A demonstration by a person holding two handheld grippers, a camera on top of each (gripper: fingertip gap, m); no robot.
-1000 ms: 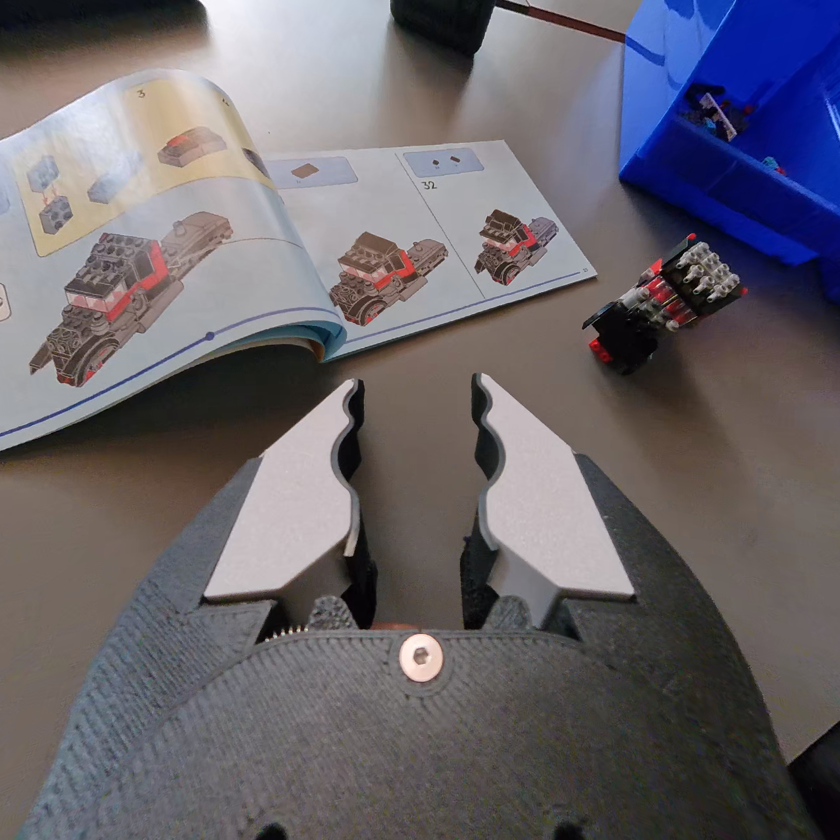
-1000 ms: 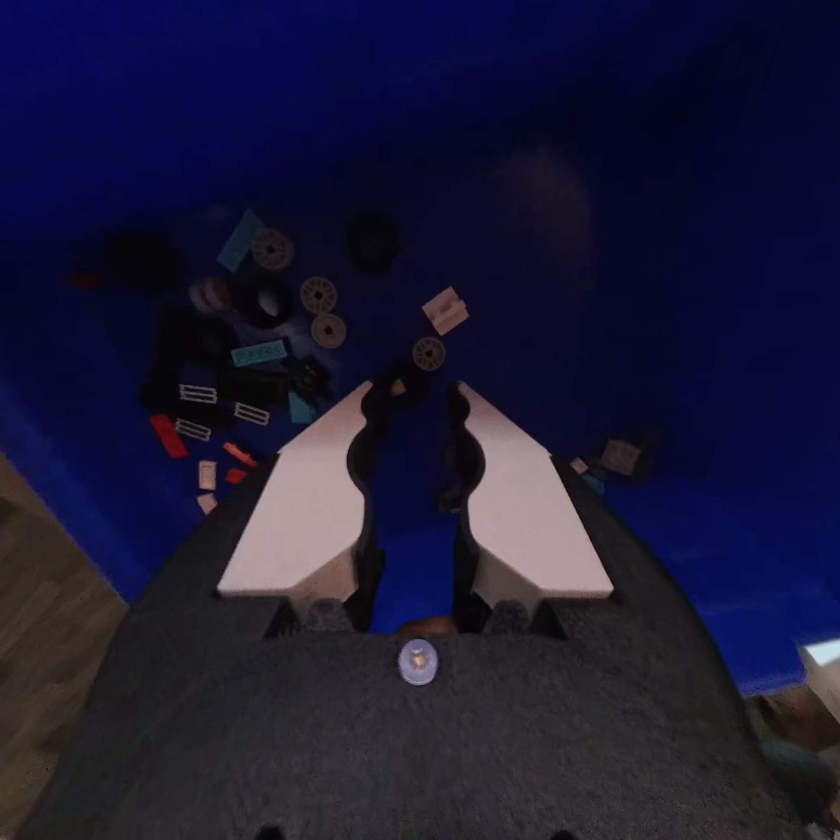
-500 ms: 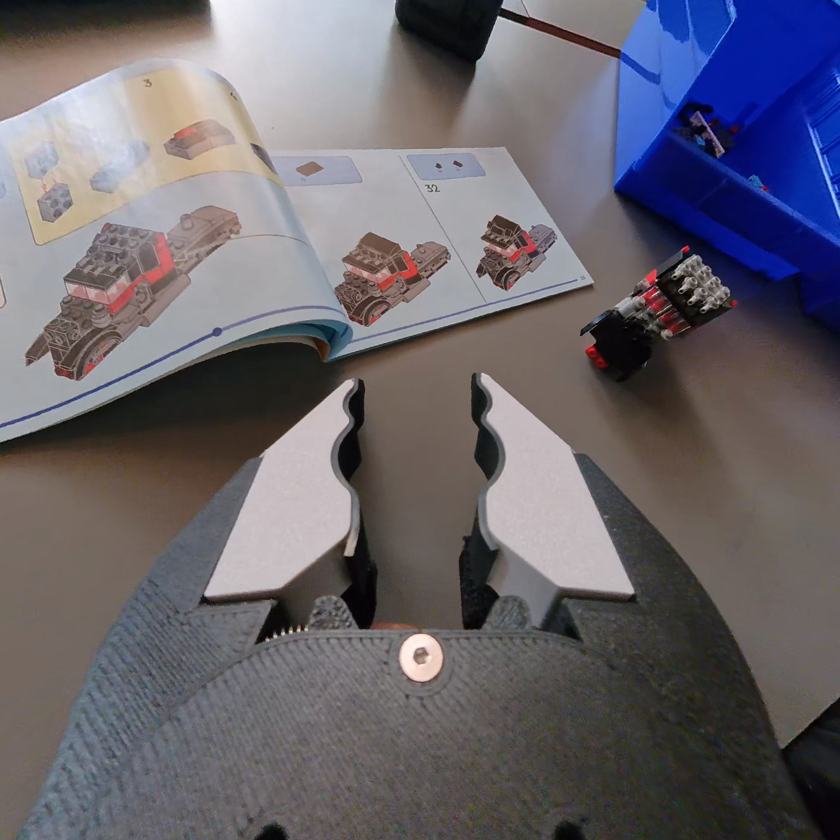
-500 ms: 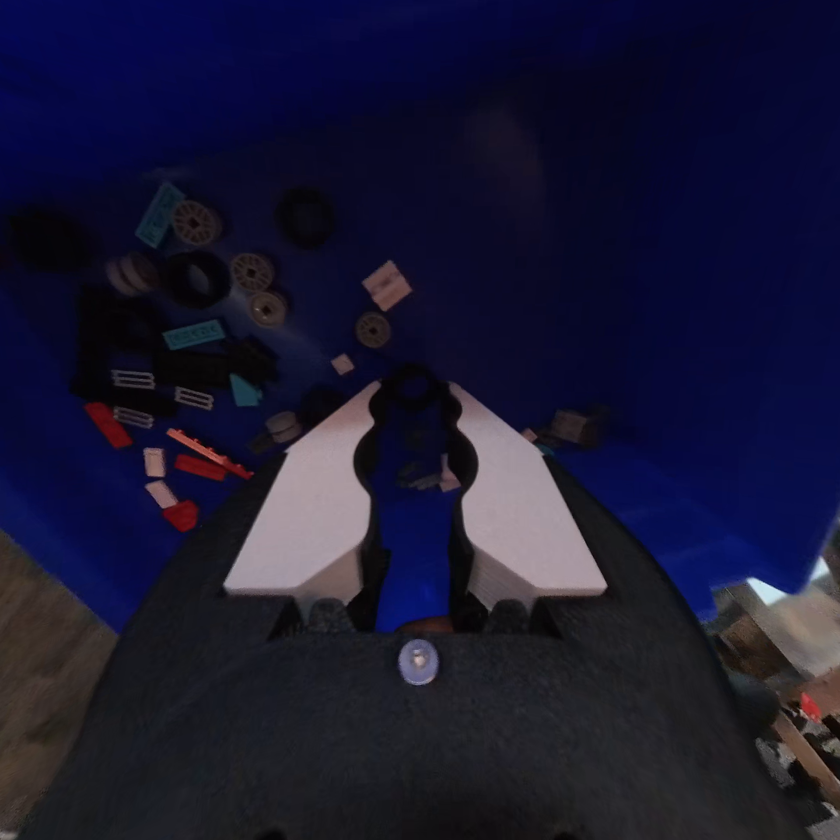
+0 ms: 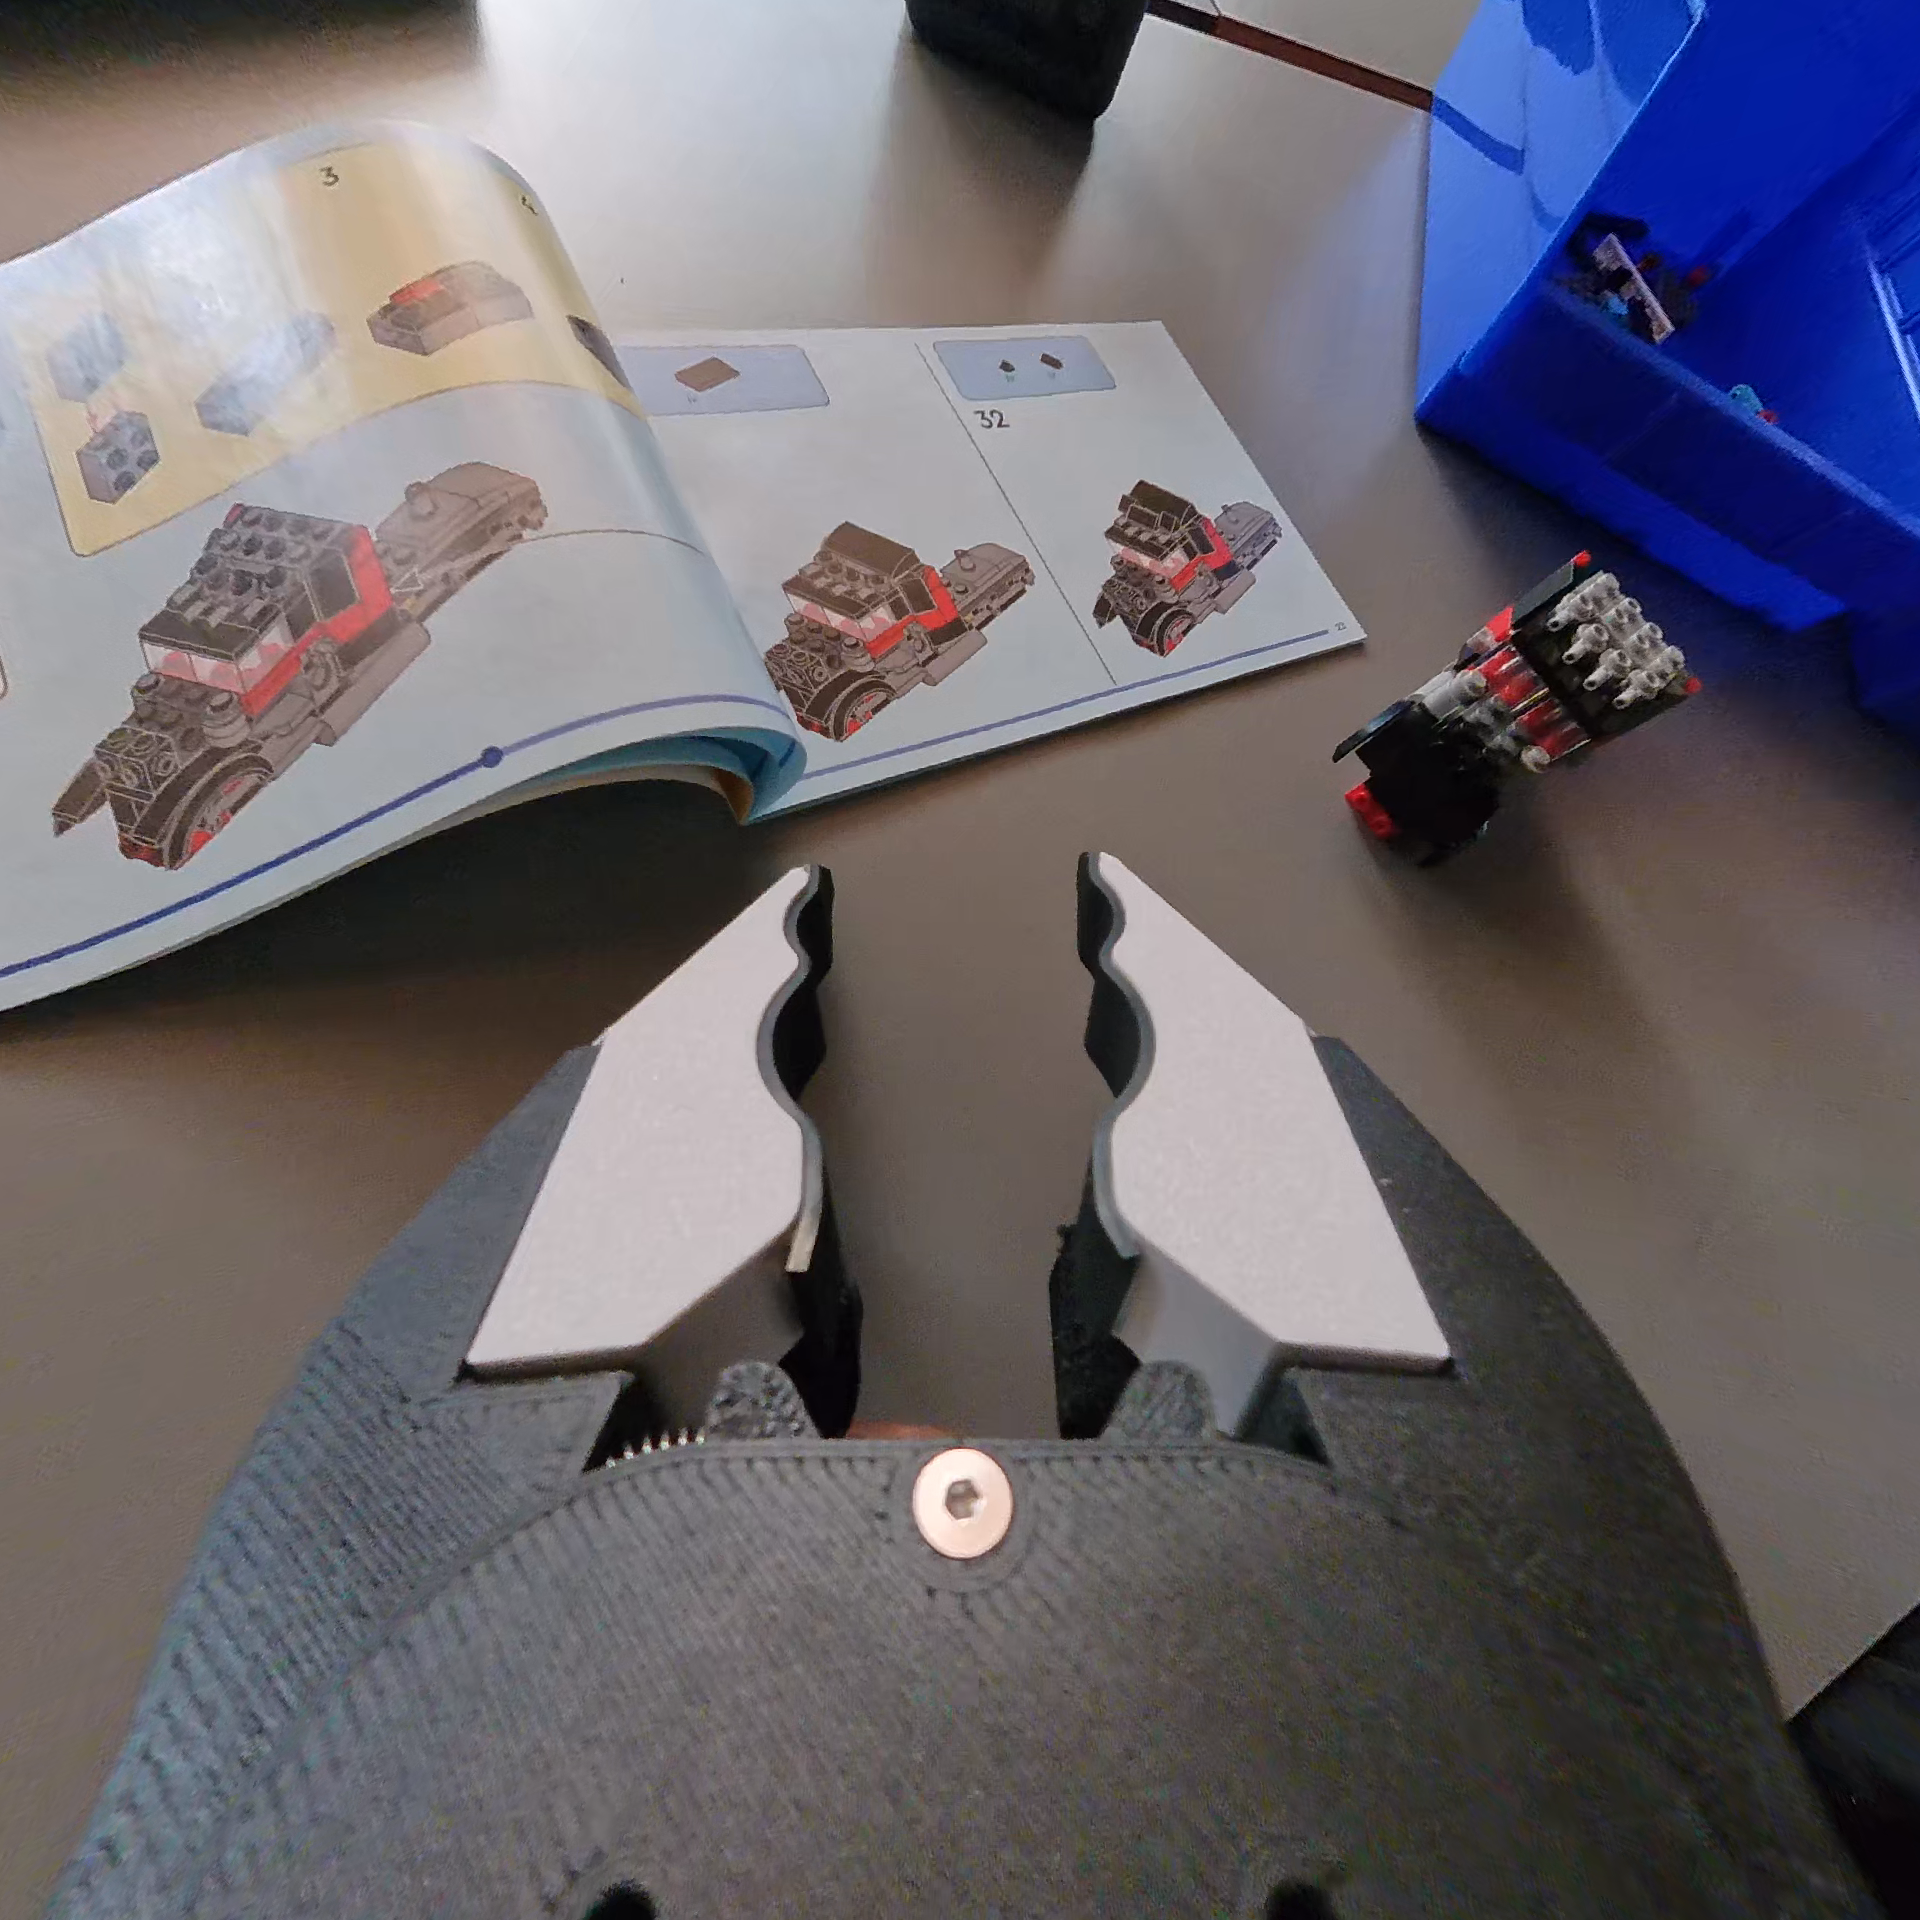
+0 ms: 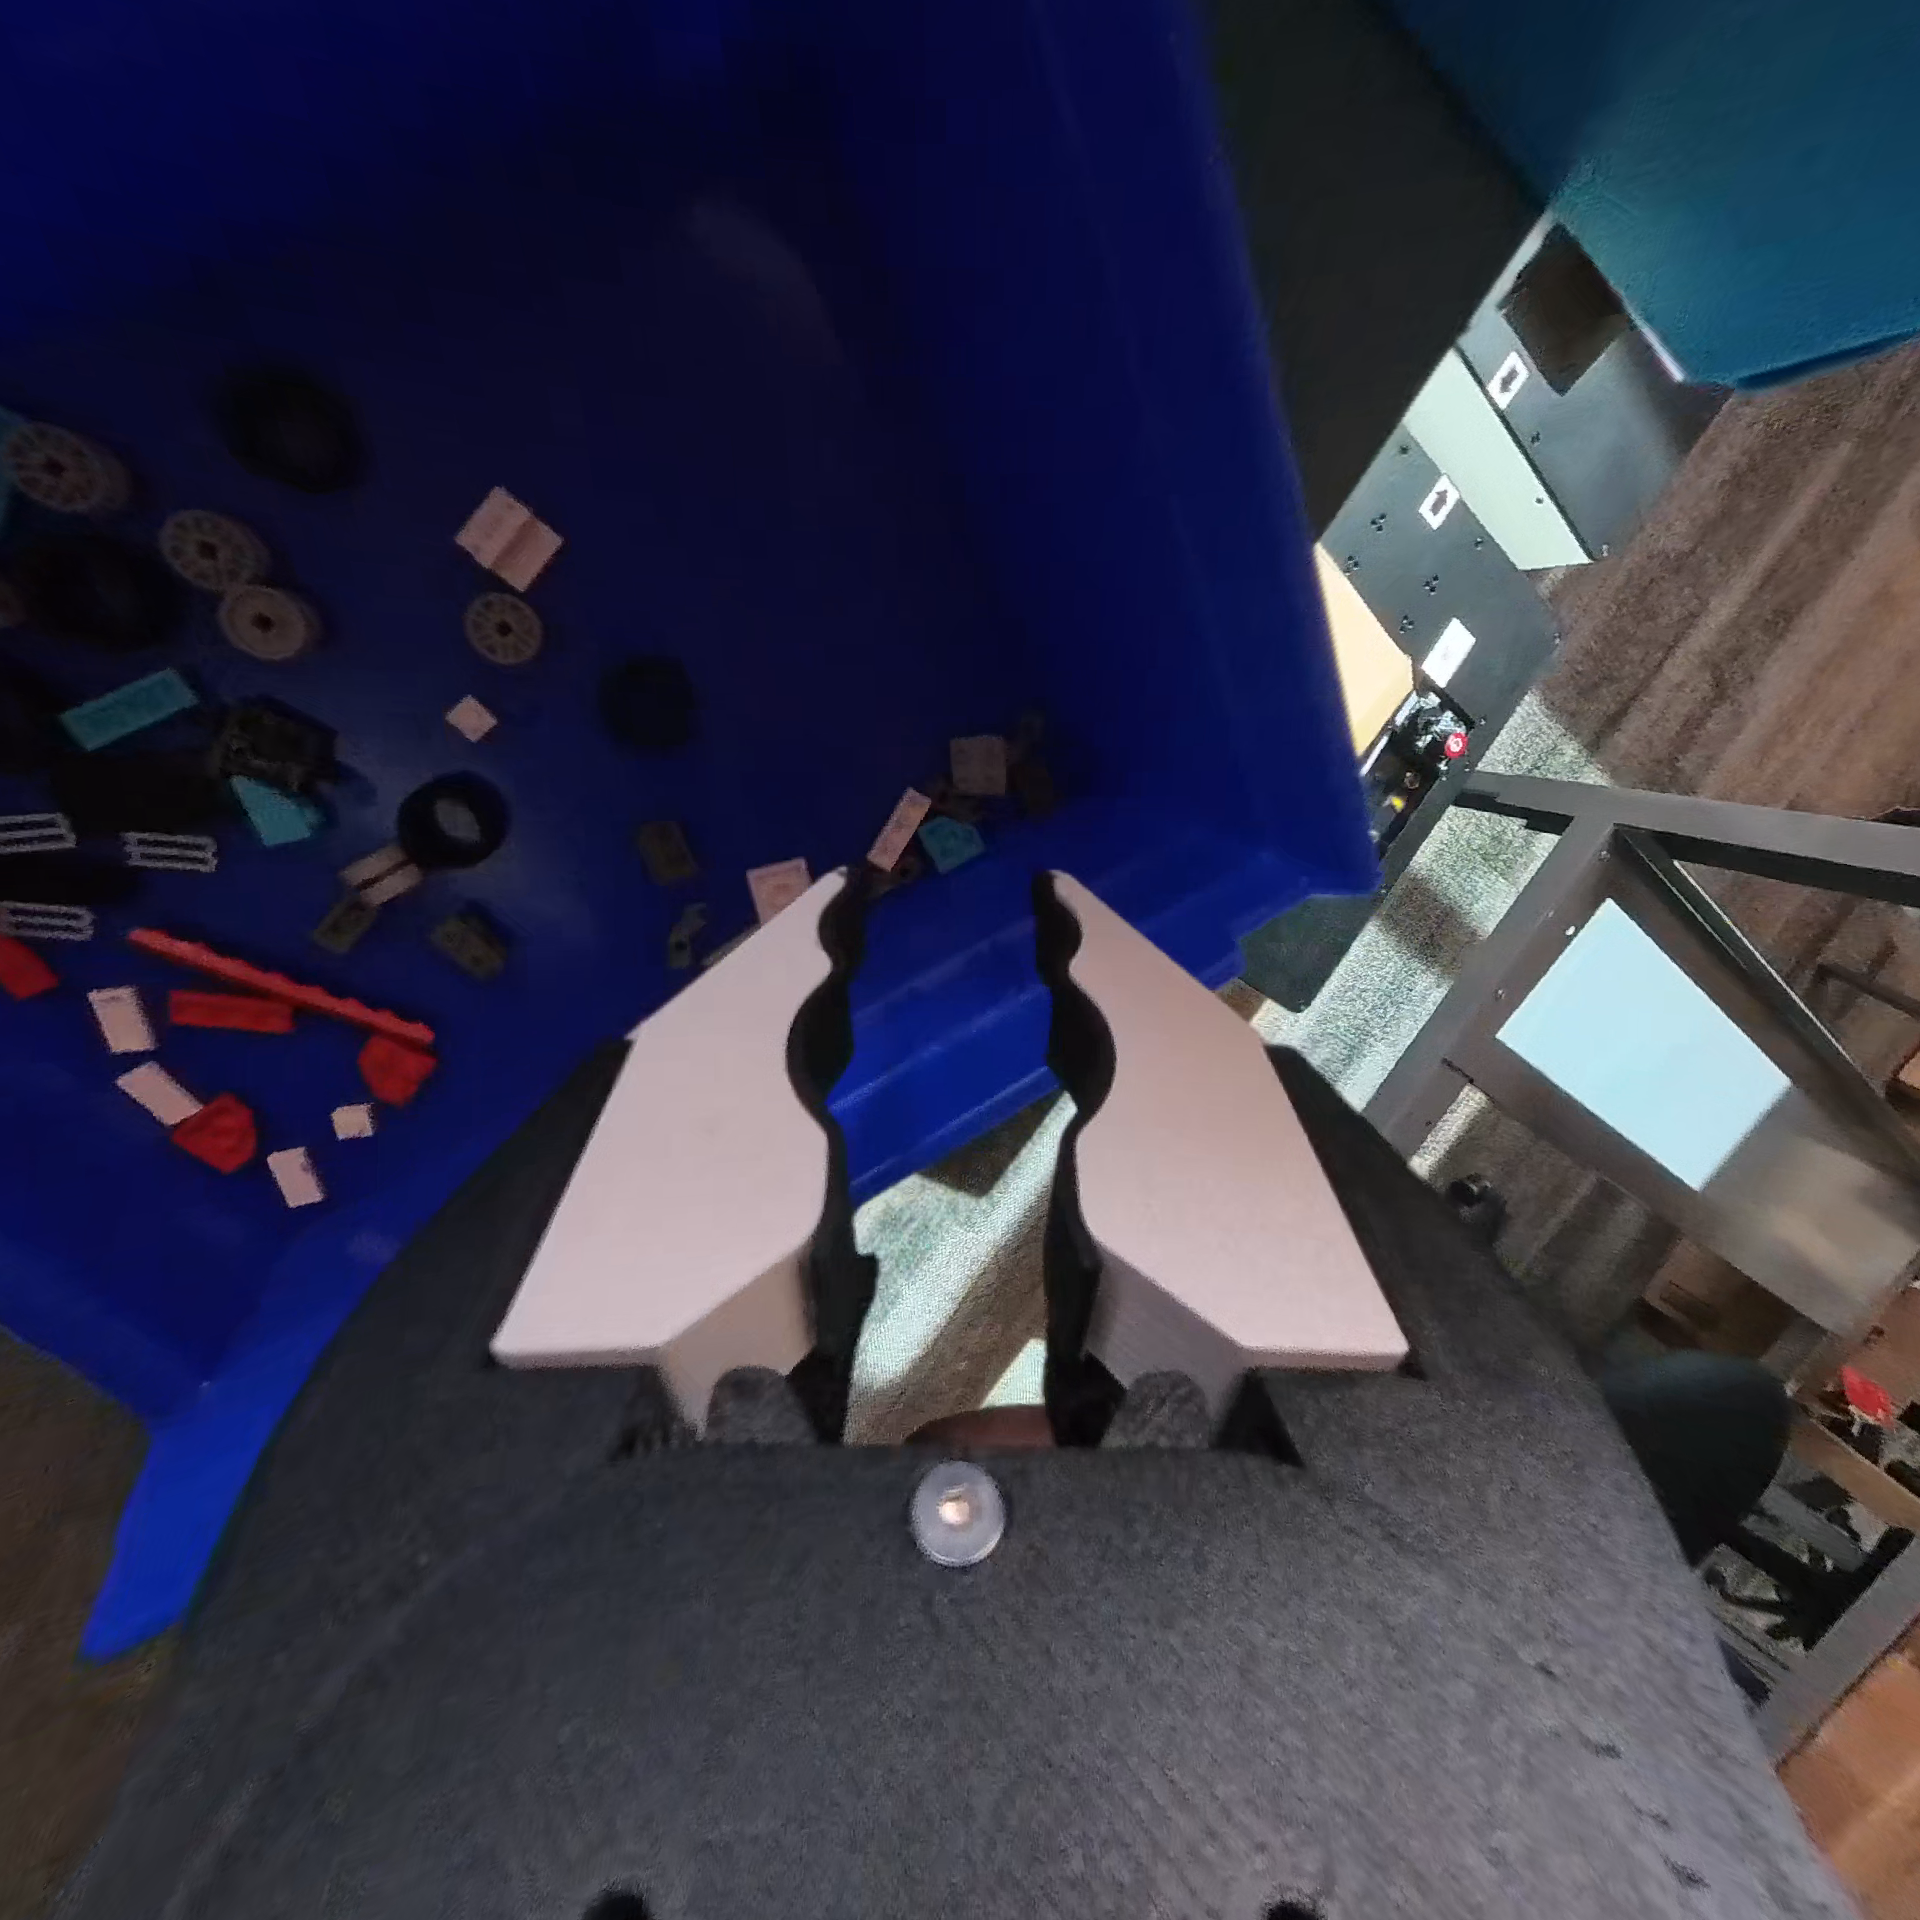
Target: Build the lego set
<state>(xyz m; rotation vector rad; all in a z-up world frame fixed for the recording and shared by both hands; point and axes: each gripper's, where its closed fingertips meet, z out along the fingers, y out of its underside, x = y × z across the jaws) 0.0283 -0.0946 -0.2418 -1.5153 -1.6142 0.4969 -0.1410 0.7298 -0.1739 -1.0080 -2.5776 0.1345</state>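
Note:
My left gripper (image 5: 951,883) is open and empty, low over the brown table (image 5: 1351,1143). A partly built black, red and grey lego model (image 5: 1517,707) lies on its side to its right. The open instruction booklet (image 5: 520,520) lies ahead on the left. The blue bin (image 5: 1662,468) stands at the far right. My right gripper (image 6: 940,894) is open and empty over the bin's near rim (image 6: 935,1081). Loose pieces lie on the bin floor to its left: a black tyre (image 6: 452,821), grey wheel hubs (image 6: 270,621) and red plates (image 6: 281,987).
A black object (image 5: 1018,42) stands at the table's far edge. Past the bin in the right wrist view are a metal table frame (image 6: 1662,935), black cabinets (image 6: 1455,540) and a dark office chair (image 6: 1683,1444) on the floor. About 85 centimeters separates my left fingertips from my right. The black object (image 5: 1018,42) lies around 30 centimeters away from my left fingertips.
My right gripper's tips were nearly closed deep in the bin; now the jaws stand apart and it has drawn back to the bin's right rim. The left gripper has barely moved.

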